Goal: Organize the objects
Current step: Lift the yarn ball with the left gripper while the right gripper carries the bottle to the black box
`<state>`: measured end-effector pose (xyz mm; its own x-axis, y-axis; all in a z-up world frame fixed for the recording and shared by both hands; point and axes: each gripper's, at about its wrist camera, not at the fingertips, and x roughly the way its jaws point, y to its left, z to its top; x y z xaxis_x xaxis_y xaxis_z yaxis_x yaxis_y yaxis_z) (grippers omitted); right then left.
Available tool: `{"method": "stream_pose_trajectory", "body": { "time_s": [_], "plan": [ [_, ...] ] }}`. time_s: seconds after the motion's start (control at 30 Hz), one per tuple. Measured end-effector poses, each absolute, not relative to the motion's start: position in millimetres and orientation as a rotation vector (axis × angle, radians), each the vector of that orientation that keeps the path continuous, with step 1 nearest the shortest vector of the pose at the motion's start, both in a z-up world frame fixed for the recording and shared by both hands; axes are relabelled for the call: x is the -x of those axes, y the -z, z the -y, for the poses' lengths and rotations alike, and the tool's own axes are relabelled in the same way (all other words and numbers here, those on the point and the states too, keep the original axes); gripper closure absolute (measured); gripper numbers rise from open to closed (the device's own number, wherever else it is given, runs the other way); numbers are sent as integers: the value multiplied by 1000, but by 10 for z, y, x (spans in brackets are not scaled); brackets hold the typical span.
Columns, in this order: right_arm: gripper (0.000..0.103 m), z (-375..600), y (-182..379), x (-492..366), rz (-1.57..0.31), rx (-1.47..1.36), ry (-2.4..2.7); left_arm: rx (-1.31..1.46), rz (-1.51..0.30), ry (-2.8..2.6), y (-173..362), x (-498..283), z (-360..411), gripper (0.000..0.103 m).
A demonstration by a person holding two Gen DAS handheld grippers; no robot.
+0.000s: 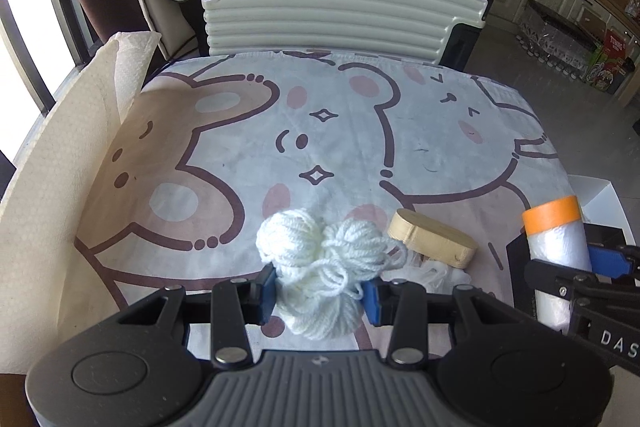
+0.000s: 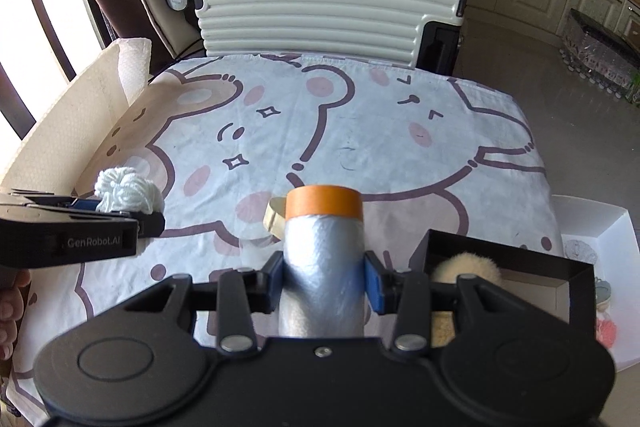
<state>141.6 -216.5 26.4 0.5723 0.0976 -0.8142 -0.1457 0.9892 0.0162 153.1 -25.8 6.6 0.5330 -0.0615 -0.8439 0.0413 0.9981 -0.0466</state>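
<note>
Left claw [image 1: 320, 293] gripping white yarn [image 1: 320, 255], yarn's lower end hidden

Daylight glares from the window [image 1: 20, 7] (blown out, perhaps hazy); fisheye edges bend.

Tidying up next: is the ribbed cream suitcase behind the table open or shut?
Shut: the ribbed cream suitcase shows its two shells together, latches along the top seam.

Wooden block [image 1: 434, 241] on tablecloth [image 1: 248, 131], suitcase [image 1: 332, 11] behind.
</note>
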Motion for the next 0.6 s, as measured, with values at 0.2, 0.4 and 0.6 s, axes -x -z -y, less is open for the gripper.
{"method": "stream_pose_trajectory", "body": {
  "time_s": [0.2,0.4,0.6],
  "plan": [
    [61,2228,-345,-1396,-957,65,-102,36,-989,53,-139,-1425,249,60],
    [61,2292,-429,-1365,-954,54,-77,51,-977,52,-206,-1342,297,60],
    [61,2303,-483,-1278,-939,77,-61,39,-976,49,-225,-1280,363,60]
  ]
}}
